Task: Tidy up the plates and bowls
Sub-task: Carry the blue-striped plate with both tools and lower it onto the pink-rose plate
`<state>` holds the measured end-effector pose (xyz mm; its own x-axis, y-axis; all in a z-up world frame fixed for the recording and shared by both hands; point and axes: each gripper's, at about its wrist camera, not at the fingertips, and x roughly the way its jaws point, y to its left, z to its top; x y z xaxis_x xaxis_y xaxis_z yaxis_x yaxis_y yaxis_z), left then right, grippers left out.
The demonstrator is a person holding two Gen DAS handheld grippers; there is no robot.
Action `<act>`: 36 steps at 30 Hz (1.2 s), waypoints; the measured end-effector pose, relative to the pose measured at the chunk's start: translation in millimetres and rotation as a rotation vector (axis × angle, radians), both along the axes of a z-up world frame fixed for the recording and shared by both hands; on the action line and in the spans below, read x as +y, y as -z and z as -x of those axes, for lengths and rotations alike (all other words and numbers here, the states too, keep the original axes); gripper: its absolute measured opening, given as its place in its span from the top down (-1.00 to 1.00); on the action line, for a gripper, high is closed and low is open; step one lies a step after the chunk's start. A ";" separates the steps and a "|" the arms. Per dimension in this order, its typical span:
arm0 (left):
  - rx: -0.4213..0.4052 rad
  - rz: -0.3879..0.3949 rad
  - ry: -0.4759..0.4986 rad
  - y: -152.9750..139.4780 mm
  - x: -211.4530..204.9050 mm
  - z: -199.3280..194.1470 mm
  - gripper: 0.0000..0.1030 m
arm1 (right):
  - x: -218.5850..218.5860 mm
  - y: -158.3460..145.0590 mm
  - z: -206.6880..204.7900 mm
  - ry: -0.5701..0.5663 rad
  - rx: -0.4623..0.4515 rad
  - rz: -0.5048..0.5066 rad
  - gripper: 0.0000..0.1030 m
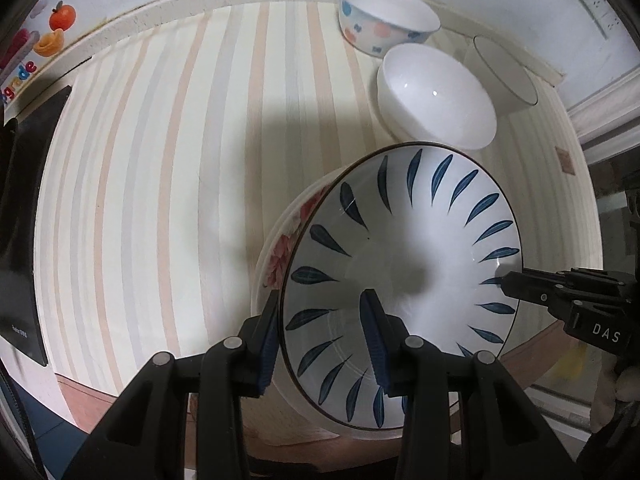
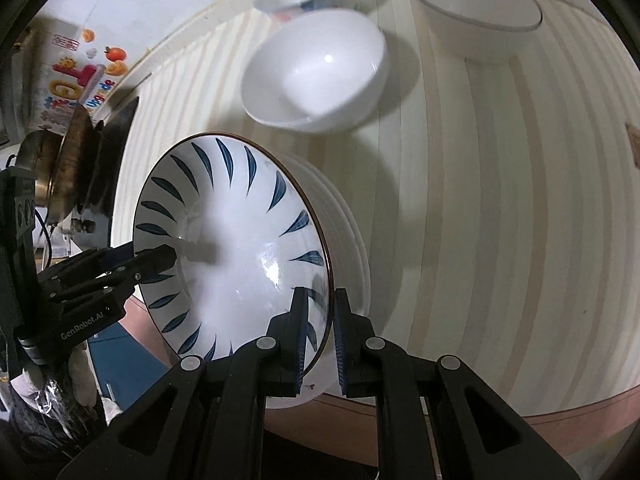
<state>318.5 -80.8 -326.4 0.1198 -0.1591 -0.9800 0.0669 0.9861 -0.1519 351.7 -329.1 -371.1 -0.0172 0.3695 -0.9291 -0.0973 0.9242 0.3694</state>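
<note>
1. Both grippers are clamped on one leaf-pattern plate. My left gripper pinches its rim at lower centre of the left wrist view, one finger inside the well, one outside. My right gripper pinches the opposite rim at lower centre of the right wrist view, fingers nearly together across the edge.
2. The plate sits tilted above a stack of plates on the striped table. The stack's top plate shows a red floral print at the exposed left edge.
3. Handling call: glazed ceramic, stiff, fairly heavy, slick under the pads and it will chip. A thin rim pinch gives little margin, so keep both sides level and set down slowly. Any twist between the hands risks a slip.
4. Other ware: plain white bowl upper right, spotted bowl beyond it, grey-rimmed bowl at far right.
5. Can't tell whether the plate's underside touches the stack; the plate itself hides that contact.
6. Stack count unreadable, only ribbed edges show in the right wrist view. Near table edge is cut off behind the gripper bodies.
</note>
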 end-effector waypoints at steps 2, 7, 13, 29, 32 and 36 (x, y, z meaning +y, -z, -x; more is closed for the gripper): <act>0.001 -0.010 0.005 2.9 -3.4 1.0 0.31 | -1.6 5.3 1.6 -0.001 0.005 0.001 0.73; 0.007 -0.027 0.009 9.4 -7.0 3.0 0.31 | 5.6 13.3 -3.0 -0.003 0.015 0.005 0.73; 0.017 -0.036 0.010 15.7 -14.4 3.0 0.31 | 11.7 14.3 -4.2 0.002 0.017 0.002 0.73; 0.034 -0.008 0.006 23.3 -5.2 4.9 0.31 | 9.0 16.0 -5.0 0.031 0.025 0.001 0.71; 0.038 -0.001 -0.004 25.7 -3.1 7.5 0.31 | 6.7 15.4 -4.4 0.048 0.032 -0.011 0.68; 0.029 -0.003 -0.020 24.4 0.1 10.1 0.31 | 4.4 13.6 -2.2 0.055 0.032 -0.022 0.68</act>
